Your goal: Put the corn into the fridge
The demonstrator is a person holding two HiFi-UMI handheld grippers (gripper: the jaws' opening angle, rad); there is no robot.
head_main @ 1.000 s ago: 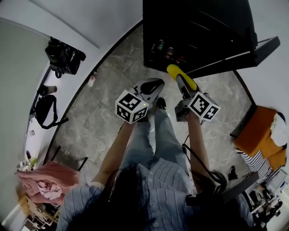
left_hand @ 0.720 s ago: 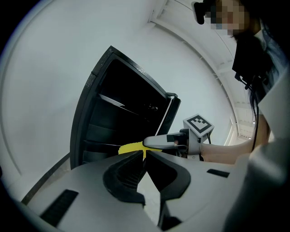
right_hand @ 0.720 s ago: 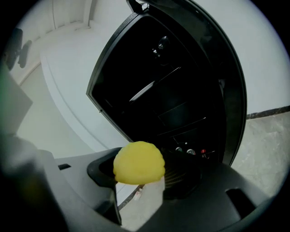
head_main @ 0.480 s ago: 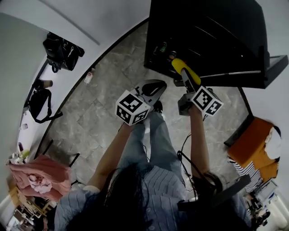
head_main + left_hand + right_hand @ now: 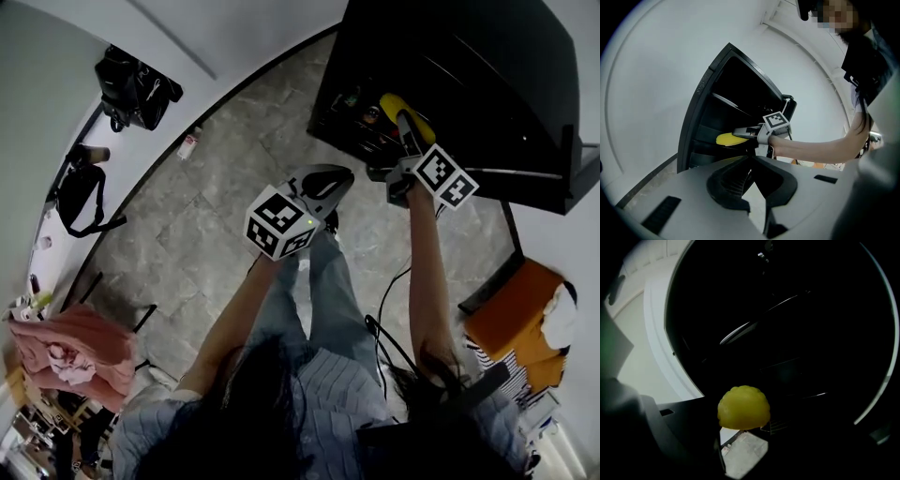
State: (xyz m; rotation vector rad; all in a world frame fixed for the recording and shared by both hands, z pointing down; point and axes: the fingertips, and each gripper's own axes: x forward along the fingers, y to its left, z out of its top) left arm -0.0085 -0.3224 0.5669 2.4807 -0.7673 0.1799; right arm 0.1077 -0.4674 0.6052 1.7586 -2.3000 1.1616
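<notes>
The right hand-held gripper (image 5: 410, 127) is clamped on a cob of corn (image 5: 743, 407). Its rounded, bumpy yellow tip points straight ahead along the jaws, long axis aimed into the dark open fridge (image 5: 487, 84), where shelf edges (image 5: 740, 333) glint faintly. The cob hangs at the cabinet's mouth, not yet on a shelf; a forward reach looks enough. The left hand-held gripper (image 5: 323, 183) — jaws together, empty — hangs over the grey stone floor (image 5: 216, 216), farther from the fridge

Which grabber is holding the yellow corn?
The right gripper: its jaws are shut on the corn, held at the open dark fridge. The left gripper holds nothing, its jaws together, back over the floor.
</notes>
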